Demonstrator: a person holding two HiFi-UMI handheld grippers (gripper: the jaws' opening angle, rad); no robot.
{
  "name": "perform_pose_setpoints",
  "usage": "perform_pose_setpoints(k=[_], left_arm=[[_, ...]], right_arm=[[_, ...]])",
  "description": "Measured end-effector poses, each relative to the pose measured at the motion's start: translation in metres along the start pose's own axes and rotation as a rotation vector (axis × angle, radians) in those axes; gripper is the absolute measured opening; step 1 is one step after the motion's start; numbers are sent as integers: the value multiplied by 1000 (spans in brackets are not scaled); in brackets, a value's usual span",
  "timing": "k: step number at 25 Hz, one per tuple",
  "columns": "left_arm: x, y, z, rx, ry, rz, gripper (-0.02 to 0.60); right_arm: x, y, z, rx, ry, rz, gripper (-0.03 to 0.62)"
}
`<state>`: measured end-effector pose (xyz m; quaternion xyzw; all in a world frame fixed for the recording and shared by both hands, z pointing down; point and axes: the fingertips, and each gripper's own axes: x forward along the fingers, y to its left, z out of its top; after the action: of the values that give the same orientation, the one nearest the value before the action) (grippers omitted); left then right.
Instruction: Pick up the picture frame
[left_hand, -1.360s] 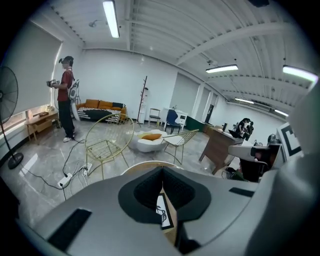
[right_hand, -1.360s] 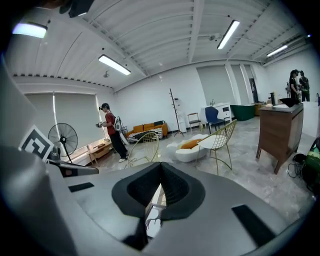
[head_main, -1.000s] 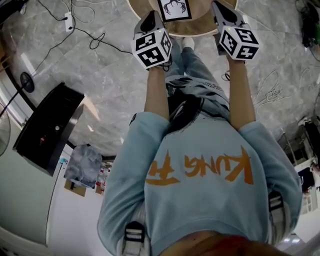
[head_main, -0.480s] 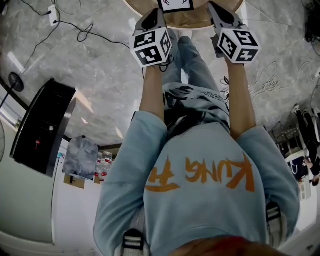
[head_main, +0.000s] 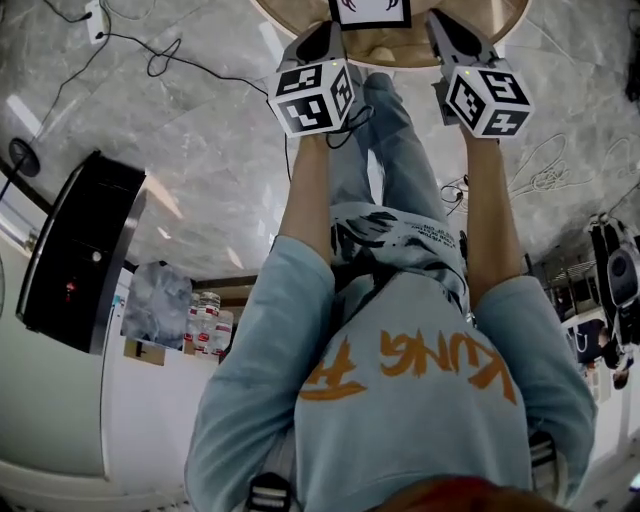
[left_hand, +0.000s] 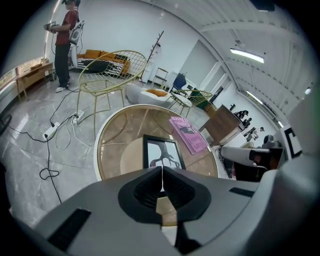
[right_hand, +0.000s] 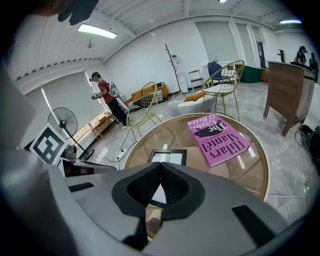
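Black-rimmed rectangular picture frame (left_hand: 162, 151), holding a white print of a dark branching figure, lies flat on the round glass-topped table with a gold rim (left_hand: 101, 150), on the half nearer the person and untouched. A pink paperback book (left_hand: 189, 134) lies on the glass beyond it and to its right, near but apart. The left gripper (left_hand: 161, 171) has its jaws pressed together with nothing between them, and the frame shows just past their tips. The right gripper (right_hand: 160, 167) is closed and empty too, with the frame's near edge lined up behind its jaw line. Compared with a second ago, the head view shows both forearms stretched out longer and both grippers now reaching over the table's near rim, one on each side of the frame. That looks like the approach nearing its end. Neither gripper touches the frame yet, and I judge that the jaws must part before either can take hold of an edge. Grey marble floor (head_main: 200, 150) with loose cables surrounds the table.
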<state>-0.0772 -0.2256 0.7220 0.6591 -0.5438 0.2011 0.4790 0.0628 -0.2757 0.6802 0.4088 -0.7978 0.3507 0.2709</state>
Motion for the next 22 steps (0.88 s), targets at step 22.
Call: perform_pose_setpoints(k=[22], left_arm=[[89,36,-11,68,87,5,72]], right_arm=[[87,-48,-63,62,112,-68,67]])
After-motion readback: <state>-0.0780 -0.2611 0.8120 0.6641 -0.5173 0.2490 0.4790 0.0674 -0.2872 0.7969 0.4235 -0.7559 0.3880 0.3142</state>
